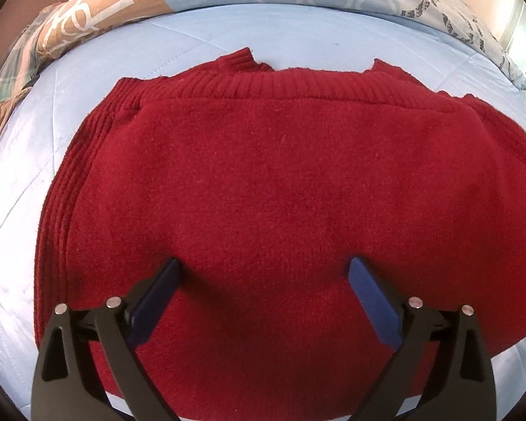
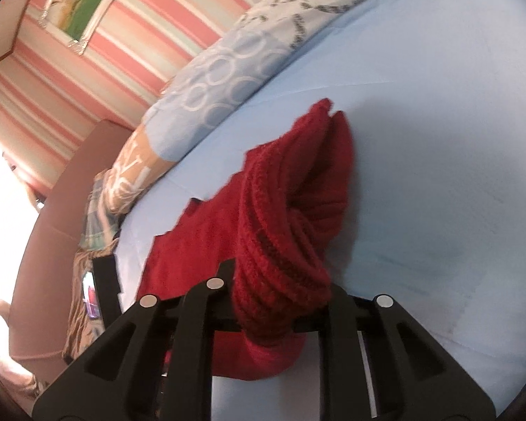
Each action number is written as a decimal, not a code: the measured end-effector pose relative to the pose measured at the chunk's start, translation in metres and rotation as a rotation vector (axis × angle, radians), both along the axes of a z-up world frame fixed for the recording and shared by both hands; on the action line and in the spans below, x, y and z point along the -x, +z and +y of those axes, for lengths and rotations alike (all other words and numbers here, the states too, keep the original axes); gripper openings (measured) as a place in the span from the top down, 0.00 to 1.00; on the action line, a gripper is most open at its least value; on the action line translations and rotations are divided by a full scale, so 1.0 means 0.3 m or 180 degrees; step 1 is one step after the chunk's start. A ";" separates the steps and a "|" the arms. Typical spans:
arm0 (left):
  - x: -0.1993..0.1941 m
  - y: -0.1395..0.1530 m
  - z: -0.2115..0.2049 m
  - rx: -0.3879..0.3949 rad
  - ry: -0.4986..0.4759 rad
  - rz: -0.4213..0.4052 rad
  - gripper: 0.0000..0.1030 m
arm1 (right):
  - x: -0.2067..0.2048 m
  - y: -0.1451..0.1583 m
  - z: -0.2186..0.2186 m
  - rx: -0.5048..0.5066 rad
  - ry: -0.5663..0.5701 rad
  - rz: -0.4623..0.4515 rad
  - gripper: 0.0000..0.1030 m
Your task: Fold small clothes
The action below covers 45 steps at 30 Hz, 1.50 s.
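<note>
Left wrist view: I'm looking steeply down on the red sweater (image 1: 263,182), spread flat on the pale blue bed (image 1: 35,182), ribbed hem at the far edge ahead of my fingers.
Left gripper (image 1: 264,270): fingers spread wide, nothing between them but open knit; they hover over the near part of the sweater. Whether the tips touch the fabric I can't tell.
Why it sits there: my guess is that this hand is parked over the body panel, ready to pin it flat while the other side is folded.
Right wrist view: the camera is rolled, so the bed runs diagonally, and the striped wall (image 2: 87,80) and patterned pillows (image 2: 207,80) sit beyond the fingertips.
Right gripper (image 2: 280,301): fingers drawn narrow and clamped on a bunched ribbed piece, probably a sleeve or side edge. The pads themselves are buried in the knit.
Held fabric: the bunch stands up off the bed just ahead of the fingers, and the rest trails away to the left, flat on the sheet.
Why it's held so: pinching the ribbed edge gives me something firm to carry across the body.
Step in hand: I judge this an early side fold, not yet laid.
Risk: loose knit could slip or drag the flat panel askew.
</note>
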State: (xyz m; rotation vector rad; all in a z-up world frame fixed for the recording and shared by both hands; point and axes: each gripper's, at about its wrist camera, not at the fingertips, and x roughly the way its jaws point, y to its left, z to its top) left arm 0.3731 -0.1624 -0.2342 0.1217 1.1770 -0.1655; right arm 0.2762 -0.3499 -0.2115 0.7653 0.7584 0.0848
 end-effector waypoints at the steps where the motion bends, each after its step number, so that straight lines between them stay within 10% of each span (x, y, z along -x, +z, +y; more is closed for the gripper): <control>1: 0.002 -0.003 -0.004 0.0005 0.0007 -0.0005 0.05 | -0.012 0.004 0.008 0.0006 0.0027 -0.0002 0.85; 15: 0.039 -0.002 0.010 0.0153 0.0011 -0.0093 0.05 | -0.123 0.132 0.160 -0.0252 0.0507 -0.0263 0.85; 21: 0.064 0.116 0.244 0.0860 0.0071 -0.0057 0.10 | -0.168 0.182 0.306 -0.0155 0.0753 -0.0322 0.85; 32: 0.039 0.157 1.028 -0.0011 0.0895 -0.0399 0.09 | -0.207 0.169 0.676 0.0535 0.1180 -0.0305 0.84; 45: 0.056 0.120 1.078 0.0041 0.1004 -0.0481 0.09 | -0.166 -0.060 1.118 0.1397 0.1874 0.0193 0.85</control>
